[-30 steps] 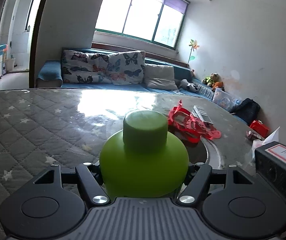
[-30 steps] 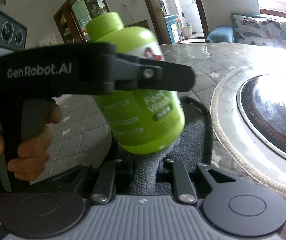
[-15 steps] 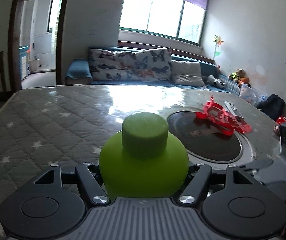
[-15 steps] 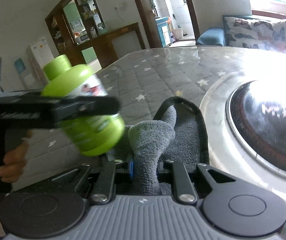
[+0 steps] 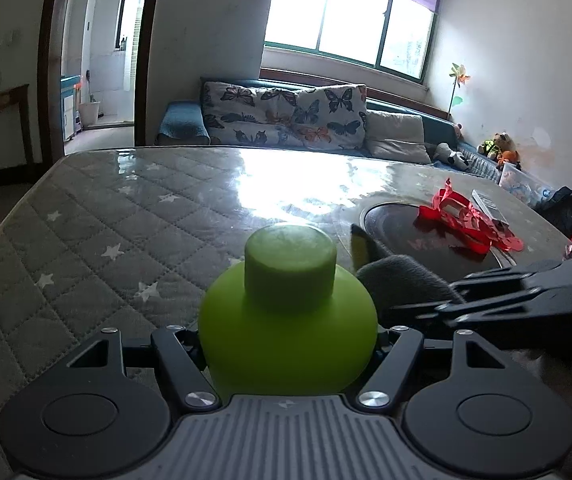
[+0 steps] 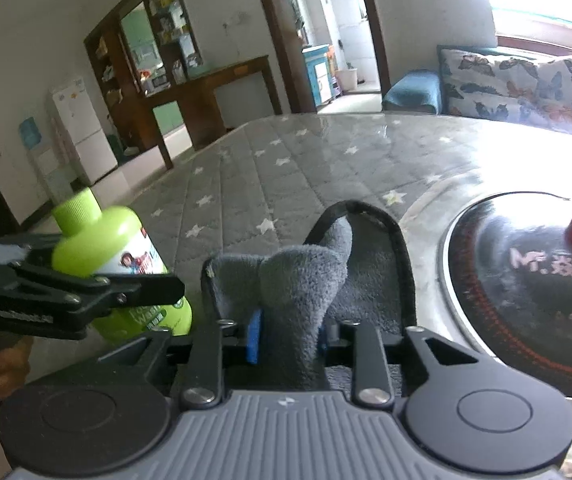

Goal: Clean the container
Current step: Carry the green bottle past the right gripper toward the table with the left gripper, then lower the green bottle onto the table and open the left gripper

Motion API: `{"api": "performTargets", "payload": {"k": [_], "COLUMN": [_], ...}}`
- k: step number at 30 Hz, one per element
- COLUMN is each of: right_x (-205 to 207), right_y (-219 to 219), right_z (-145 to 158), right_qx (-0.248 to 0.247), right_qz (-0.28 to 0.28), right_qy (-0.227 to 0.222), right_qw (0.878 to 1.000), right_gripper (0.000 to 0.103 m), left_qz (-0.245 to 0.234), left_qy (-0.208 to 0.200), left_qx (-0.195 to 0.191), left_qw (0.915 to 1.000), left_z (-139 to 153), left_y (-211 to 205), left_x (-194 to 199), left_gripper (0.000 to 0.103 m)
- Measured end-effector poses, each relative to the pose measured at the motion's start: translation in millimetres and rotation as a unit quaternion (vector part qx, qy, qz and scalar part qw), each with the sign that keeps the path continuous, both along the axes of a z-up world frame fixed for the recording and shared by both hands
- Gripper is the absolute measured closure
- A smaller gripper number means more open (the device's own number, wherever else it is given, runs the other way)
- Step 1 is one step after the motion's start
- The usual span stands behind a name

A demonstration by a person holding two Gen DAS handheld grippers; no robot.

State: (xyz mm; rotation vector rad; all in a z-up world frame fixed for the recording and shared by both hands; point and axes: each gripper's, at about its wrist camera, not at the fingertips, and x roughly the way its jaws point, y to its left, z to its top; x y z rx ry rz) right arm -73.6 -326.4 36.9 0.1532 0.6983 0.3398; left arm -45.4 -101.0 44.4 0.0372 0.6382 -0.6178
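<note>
My left gripper (image 5: 286, 344) is shut on a lime-green bottle (image 5: 288, 316) with a green cap, held above the quilted table. The same green bottle (image 6: 126, 264) shows at the left of the right wrist view, with its white label, clamped in the left gripper (image 6: 98, 300). My right gripper (image 6: 290, 340) is shut on a grey fleece cloth (image 6: 306, 280) with a black hem. That grey cloth (image 5: 402, 280) lies just right of the bottle in the left wrist view, a small gap between them.
A grey star-quilted table cover (image 5: 106, 232) spreads under both grippers. A round black hotplate (image 6: 526, 288) sits at the right with red packaging (image 5: 466, 220) on it. A sofa with butterfly cushions (image 5: 286, 120) stands behind. A hand (image 6: 2, 368) holds the left gripper's grip.
The bottle has moved left and lower in the right wrist view, away from the cloth. The right gripper with its cloth has come into the left wrist view at the right.
</note>
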Motion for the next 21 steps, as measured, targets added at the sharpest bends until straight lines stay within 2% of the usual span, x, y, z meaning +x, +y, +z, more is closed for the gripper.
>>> {"api": "performTargets", "payload": {"k": [7, 12, 14, 16, 21], "right_x": [-17.8, -16.4, -15.0, -15.7, -20.4], "right_y": [-24.9, -49.8, -58.1, -65.1, -83.5], "right_z": [20.2, 20.9, 17.9, 14.6, 5.2], "right_qx": [0.004, 0.001, -0.001, -0.003, -0.009], "right_qz": [-0.019, -0.05, -0.063, -0.075, -0.104], "right_qy": [-0.028, -0.031, -0.027, -0.023, -0.015], "right_qw": [0.999, 0.998, 0.998, 0.997, 0.994], "right_gripper": [0.055, 0.046, 0.045, 0.042, 0.036], "left_qz": [-0.009, -0.01, -0.006, -0.003, -0.009], "left_qy": [-0.01, 0.001, 0.006, 0.01, -0.003], "left_qx": [0.006, 0.007, 0.003, -0.005, -0.012], "left_qw": [0.9999, 0.9999, 1.0, 0.9999, 0.9999], "left_z": [-2.3, -10.5, -13.0, -14.7, -12.2], "left_y": [-4.0, -1.0, 5.2, 13.7, 36.3], "left_x": [-7.1, -13.8, -17.0, -20.2, -35.6], "left_gripper": [0.03, 0.022, 0.014, 0.011, 0.002]}}
